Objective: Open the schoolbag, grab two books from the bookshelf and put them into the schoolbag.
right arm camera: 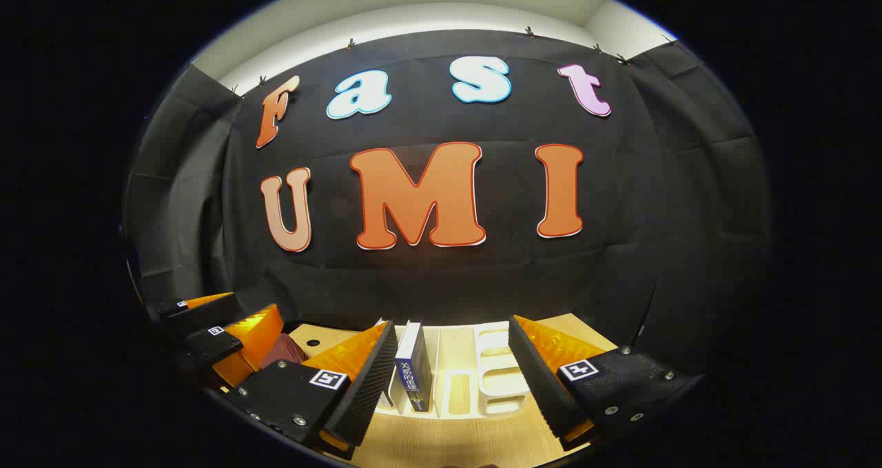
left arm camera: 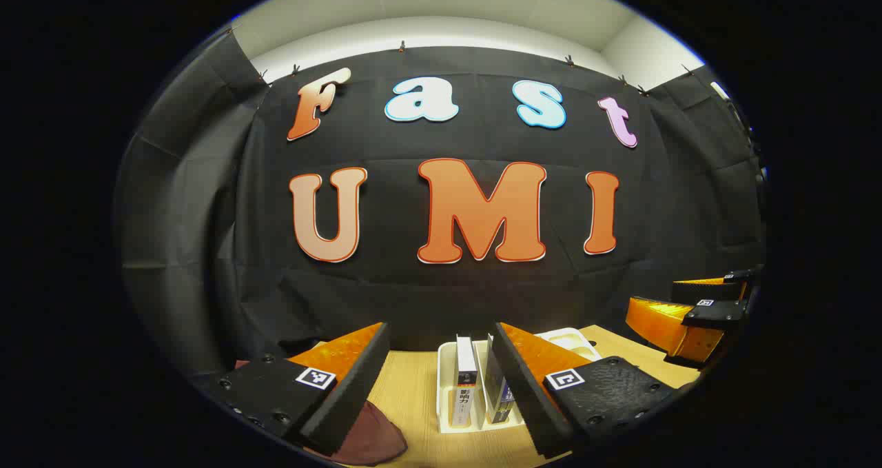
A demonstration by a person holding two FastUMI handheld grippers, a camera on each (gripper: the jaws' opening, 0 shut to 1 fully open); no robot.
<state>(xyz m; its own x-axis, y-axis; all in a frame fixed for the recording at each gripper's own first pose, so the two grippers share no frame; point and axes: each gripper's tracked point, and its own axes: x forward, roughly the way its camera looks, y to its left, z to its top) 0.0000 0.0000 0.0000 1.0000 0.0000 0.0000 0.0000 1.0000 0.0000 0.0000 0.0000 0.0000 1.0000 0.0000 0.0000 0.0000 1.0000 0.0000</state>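
- The left claw (left arm camera: pixel 441 378) hangs released above the bench (left arm camera: pixel 413 392), nothing between its fingers.
- Just ahead of it stands the white bookshelf (left arm camera: pixel 446 385) holding 2 upright books (left arm camera: pixel 466 385).
- Below its left finger lies the maroon schoolbag (left arm camera: pixel 372 440).
- The right claw (right arm camera: pixel 451 385) is also released, with a dark book (right arm camera: pixel 413 368) ahead, just inside its left finger.
- Judged step: the very start, bag not yet opened.
- Next, 1 claw must drop toward the bag's opening; its zip is hidden.
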